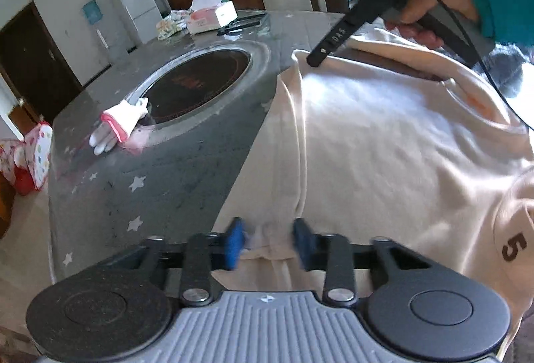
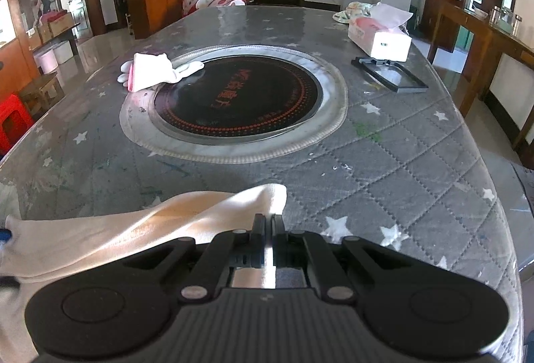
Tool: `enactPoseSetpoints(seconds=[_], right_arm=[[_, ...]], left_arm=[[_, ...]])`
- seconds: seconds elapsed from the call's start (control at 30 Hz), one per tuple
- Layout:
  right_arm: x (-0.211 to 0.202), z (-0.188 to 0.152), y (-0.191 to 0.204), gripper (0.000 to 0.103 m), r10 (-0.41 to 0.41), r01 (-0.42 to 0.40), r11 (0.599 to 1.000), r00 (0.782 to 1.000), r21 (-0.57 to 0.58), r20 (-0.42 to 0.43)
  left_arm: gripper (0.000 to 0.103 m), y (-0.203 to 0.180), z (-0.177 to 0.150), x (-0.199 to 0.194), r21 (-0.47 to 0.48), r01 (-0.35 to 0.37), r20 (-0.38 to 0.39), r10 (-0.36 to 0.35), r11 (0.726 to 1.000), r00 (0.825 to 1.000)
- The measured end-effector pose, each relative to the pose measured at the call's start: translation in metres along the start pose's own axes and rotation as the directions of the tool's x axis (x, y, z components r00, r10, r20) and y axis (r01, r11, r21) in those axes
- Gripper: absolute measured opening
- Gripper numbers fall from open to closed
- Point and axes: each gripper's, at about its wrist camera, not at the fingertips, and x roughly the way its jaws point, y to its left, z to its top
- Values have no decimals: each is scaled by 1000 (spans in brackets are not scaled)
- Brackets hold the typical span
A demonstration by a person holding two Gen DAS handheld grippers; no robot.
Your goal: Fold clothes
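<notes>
A cream sweatshirt (image 1: pixel 383 142) with a dark "5" on its sleeve lies on the grey star-print table cover (image 1: pixel 187 169). In the left wrist view my left gripper (image 1: pixel 270 242) is open, its blue pads (image 1: pixel 236 242) on either side of a folded edge of the sweatshirt, low over the table. The right gripper (image 1: pixel 315 59), held by a hand in a teal sleeve, pinches the far corner of the garment. In the right wrist view my right gripper (image 2: pixel 268 222) is shut on that cream edge (image 2: pixel 187 212), which trails off to the left.
A round black cooktop (image 2: pixel 237 99) is set into the table's middle. White gloves with pink cuffs (image 2: pixel 150 74) lie at its left rim. A tissue pack (image 2: pixel 378 37) and a black frame (image 2: pixel 388 74) sit at the far right. Cabinets, a fridge and stools surround the table.
</notes>
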Motion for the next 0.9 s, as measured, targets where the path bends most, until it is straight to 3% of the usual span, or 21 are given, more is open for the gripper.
enactPoseSetpoints(seconds=[0.07,0.17,0.3,0.4,0.5,0.57,0.67,0.77,0.9], right_arm=[[1,1,-1,3,-2,2,1000,1000,1,0],[3,2,-4,3,0,0,1000,1000,21,1],[5,2,-4,3,-2,2,1000,1000,25,7],[7,3,-6,3,0,0,1000,1000,29,9],[6,4,-7,4,8,-8,999,1000,34,4],[5,4,-8,5,10,-10,1000,1000,23,0],[6,5,-7,6,8,-8,1000,1000,22,-4],[6,4,-5,7,7,-7,1000,1000,22,-5],[5,3,-3,9,5,-5,1000,1000,20,-7]], left_arm=[[12,4,3,2,-13,4,4,-3,1000,1000],[6,37,12,6,-181,-4,23,9,984,1000],[4,84,18,23,-397,-55,13,66,916,998],[4,105,13,37,-488,-93,-23,94,868,995],[10,118,-1,26,-564,73,83,-31,822,996],[16,104,-1,11,-480,82,99,-38,874,994],[22,68,-1,-5,-252,39,70,-22,967,997],[22,34,-6,-13,-62,11,49,-8,998,999],[30,1,-17,-20,157,-76,38,71,985,997]])
